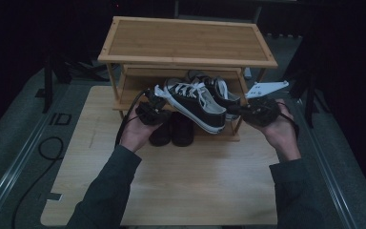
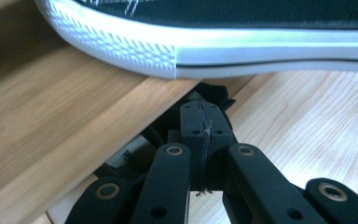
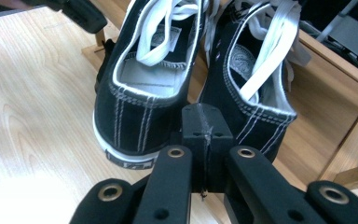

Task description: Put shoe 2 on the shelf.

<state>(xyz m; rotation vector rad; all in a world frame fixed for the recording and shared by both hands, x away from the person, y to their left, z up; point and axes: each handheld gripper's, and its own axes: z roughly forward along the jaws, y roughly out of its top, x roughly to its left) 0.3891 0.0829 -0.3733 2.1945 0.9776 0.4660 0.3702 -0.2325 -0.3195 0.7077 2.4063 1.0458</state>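
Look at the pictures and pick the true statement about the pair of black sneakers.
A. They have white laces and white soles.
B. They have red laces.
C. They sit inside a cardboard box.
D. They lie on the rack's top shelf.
A: the sneakers show white laces and a white sole edge in the right gripper view, and they sit below the rack's bare top shelf.

light wood table (image 1: 181, 186) w/ rounded corners, sits on grey floor (image 1: 14, 129). bamboo rack (image 1: 187, 40) stands at table's far edge, framed top shelf bare, lower shelf beneath. metal rails (image 1: 21, 157) run along floor on both sides of table. black cable (image 1: 45, 150) loops on floor at left; "id" marking (image 1: 60, 119) near it. dark stand legs (image 1: 47, 81) left & right of rack. room behind is near black, dim overall; table surface brightest in gripper views.
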